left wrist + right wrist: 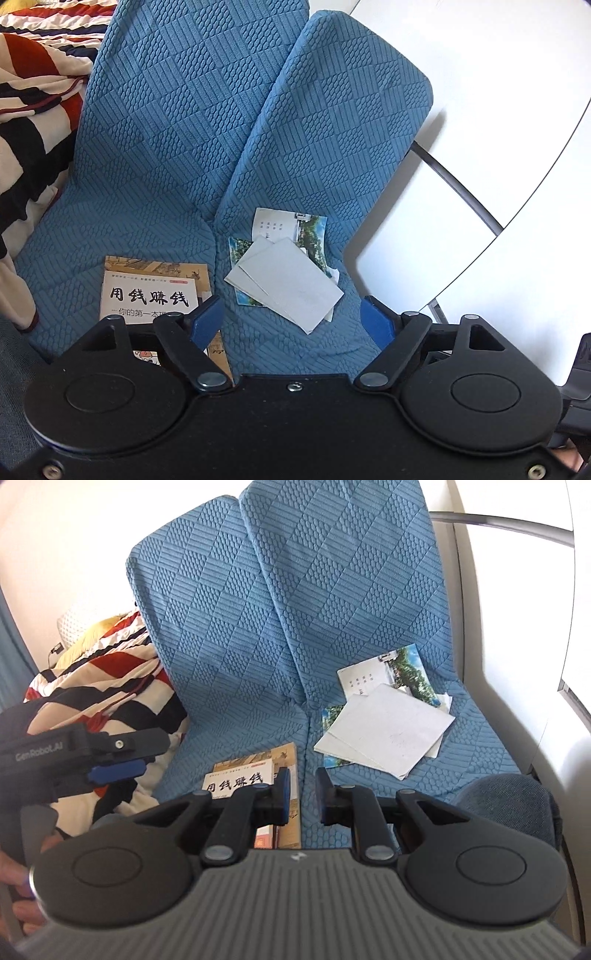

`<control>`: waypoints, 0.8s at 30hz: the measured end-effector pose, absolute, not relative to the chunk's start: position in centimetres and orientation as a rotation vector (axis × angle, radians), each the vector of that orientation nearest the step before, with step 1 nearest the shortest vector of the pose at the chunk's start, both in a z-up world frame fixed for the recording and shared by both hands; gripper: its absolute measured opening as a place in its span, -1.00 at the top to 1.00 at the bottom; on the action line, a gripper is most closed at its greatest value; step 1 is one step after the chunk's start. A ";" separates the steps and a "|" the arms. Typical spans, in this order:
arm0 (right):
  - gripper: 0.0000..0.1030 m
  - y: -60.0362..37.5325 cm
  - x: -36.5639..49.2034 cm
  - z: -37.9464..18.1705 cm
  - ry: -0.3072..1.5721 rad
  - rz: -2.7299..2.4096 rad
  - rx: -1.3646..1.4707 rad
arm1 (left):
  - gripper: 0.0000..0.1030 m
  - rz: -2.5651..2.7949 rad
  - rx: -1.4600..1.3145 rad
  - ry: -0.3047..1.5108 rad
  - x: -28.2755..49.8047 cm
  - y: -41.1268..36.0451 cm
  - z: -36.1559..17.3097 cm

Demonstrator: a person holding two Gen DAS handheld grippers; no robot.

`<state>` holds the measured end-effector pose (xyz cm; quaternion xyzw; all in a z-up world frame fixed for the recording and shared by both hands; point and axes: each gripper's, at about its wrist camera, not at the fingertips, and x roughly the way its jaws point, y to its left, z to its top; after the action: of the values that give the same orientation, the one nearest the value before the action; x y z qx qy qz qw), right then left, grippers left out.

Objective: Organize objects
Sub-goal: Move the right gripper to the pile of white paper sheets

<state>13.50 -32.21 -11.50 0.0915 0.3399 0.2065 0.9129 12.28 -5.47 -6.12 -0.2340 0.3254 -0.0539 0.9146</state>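
- Loosely heaped on the right-hand cushion of the blue quilted sofa (177, 155), near its front edge, lies a pile of cards and papers (286, 280): grey sheets on top, photo-printed postcards beneath.
- These look light, thin and bendy, likely to slide over one another. A pinch on an overhanging corner or edge seems the best hold.
- On the left cushion, beside the middle seam, a stack of books (147, 291) lies flat; it looks stiffer and heavier, best taken by an edge.
- Left gripper (291, 321) hangs with jaws spread wide and empty, short of the papers.
- Right gripper (303, 794) has jaws nearly together, with nothing between them, above the books' right edge.
- A striped blanket (110, 686) crowds the sofa's left side; nothing blocks the papers.
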 end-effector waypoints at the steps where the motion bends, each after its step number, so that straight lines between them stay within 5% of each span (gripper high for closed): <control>1: 0.64 -32.3 13.5 -11.4 0.698 0.418 0.183 | -0.56 -0.108 -0.476 0.671 12.4 -5.5 -6.1; 4: 0.50 -32.7 13.8 -11.5 0.700 0.398 0.174 | -0.63 -0.109 -0.469 0.675 12.5 -5.6 -6.1; 6: -0.27 -33.0 13.8 -11.6 0.695 0.394 0.181 | -0.79 -0.102 -0.452 0.667 12.6 -5.9 -6.1; 8: -0.52 -33.4 13.6 -11.8 0.667 0.386 0.194 | -0.99 -0.098 -0.450 0.663 12.7 -5.9 -6.1; 24: -0.60 -35.3 15.6 -14.7 0.688 0.297 0.214 | -0.99 -0.102 -0.426 0.715 15.7 -7.5 -7.7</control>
<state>15.59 -35.28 -14.71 0.1044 0.3355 0.1447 0.9250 15.74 -7.50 -7.70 -0.2067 0.3470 -0.0497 0.9134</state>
